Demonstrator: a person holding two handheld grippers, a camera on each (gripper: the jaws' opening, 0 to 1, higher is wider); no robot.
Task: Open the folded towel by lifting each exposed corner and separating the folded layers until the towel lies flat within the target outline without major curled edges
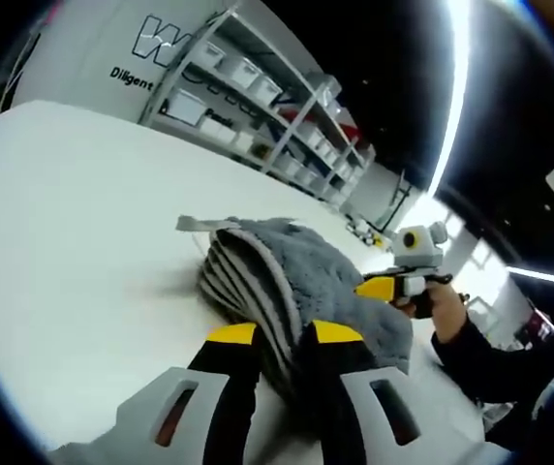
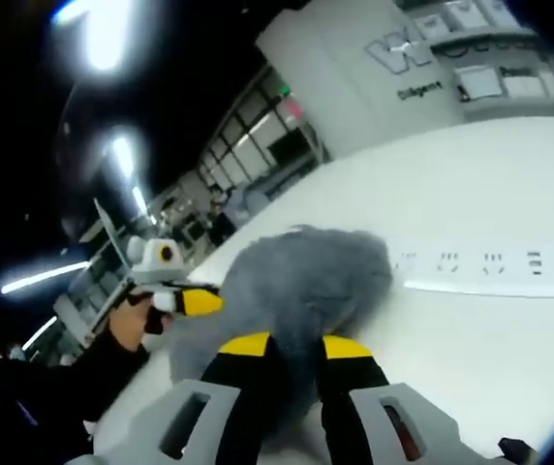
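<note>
Both grippers pinch opposite ends of the towel (image 1: 301, 281): left gripper (image 1: 284, 334) clamped on layered fold edge, right gripper (image 2: 296, 346) clamped on far end, fold lines running between them.

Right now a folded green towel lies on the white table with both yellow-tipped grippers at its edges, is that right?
Not quite: the towel is grey, not green, as the left gripper view shows. The rest holds: it lies folded on the white table, with the left gripper and the right gripper at its edges.

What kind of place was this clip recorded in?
Probably a lab or warehouse-style workspace: metal shelving stocked with bins, a wall with printed lettering, long ceiling strip lights, and a big white table holding the grey towel.
</note>
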